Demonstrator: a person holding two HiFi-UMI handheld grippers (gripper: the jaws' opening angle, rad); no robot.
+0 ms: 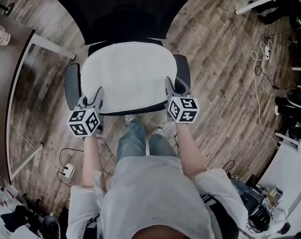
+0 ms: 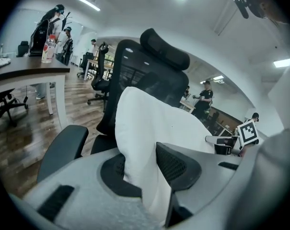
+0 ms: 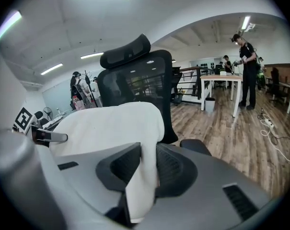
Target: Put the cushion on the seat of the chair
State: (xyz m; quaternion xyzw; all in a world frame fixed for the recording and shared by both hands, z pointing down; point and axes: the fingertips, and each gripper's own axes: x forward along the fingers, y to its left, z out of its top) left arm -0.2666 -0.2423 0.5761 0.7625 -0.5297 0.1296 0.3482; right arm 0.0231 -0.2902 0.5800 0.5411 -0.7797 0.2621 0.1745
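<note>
A white cushion [image 1: 128,76] hangs flat just over the seat of a black office chair [image 1: 125,9], between its two armrests. My left gripper [image 1: 98,92] is shut on the cushion's near left edge and my right gripper [image 1: 169,82] on its near right edge. In the left gripper view the cushion [image 2: 149,123] is pinched between the dark pads [image 2: 176,164], with the chair's backrest [image 2: 149,75] behind it. The right gripper view shows the cushion [image 3: 111,123] squeezed the same way, in front of the backrest [image 3: 135,80]. The seat itself is hidden under the cushion.
Grey armrests [image 1: 72,86] [image 1: 181,73] flank the cushion. A desk [image 1: 11,73] stands at the left, and cables with a power strip [image 1: 66,171] lie on the wooden floor. More cables [image 1: 264,51] lie at the right. People stand at distant desks [image 3: 244,61].
</note>
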